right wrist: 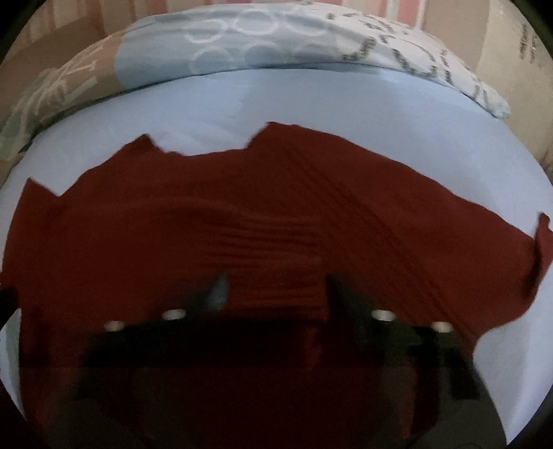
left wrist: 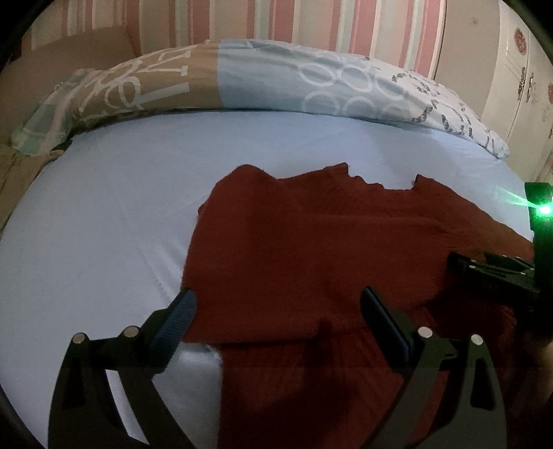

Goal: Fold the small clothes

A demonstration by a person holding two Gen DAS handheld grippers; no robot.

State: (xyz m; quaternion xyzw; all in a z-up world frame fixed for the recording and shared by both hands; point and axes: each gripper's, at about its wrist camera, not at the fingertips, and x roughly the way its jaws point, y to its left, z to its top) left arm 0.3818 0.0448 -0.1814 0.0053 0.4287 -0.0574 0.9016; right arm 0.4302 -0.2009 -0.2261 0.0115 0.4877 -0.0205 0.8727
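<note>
A dark red ribbed garment (left wrist: 311, 248) lies spread on the light blue sheet (left wrist: 103, 207), its left side folded over. My left gripper (left wrist: 278, 304) hovers over the garment's near left edge, open, with nothing gripped between its fingers. The right gripper (left wrist: 459, 262) comes in low over the cloth from the right edge of the left wrist view. In the blurred right wrist view the garment (right wrist: 276, 193) fills the middle. My right gripper (right wrist: 276, 286) is down at the cloth, its jaws partly apart with ribbed fabric lying between them.
A patterned duvet (left wrist: 262, 76) in beige, blue and white is rolled along the far side of the bed. A striped wall (left wrist: 311, 20) stands behind it and a white cupboard (left wrist: 518, 86) at the right. Bare sheet (right wrist: 380, 114) surrounds the garment.
</note>
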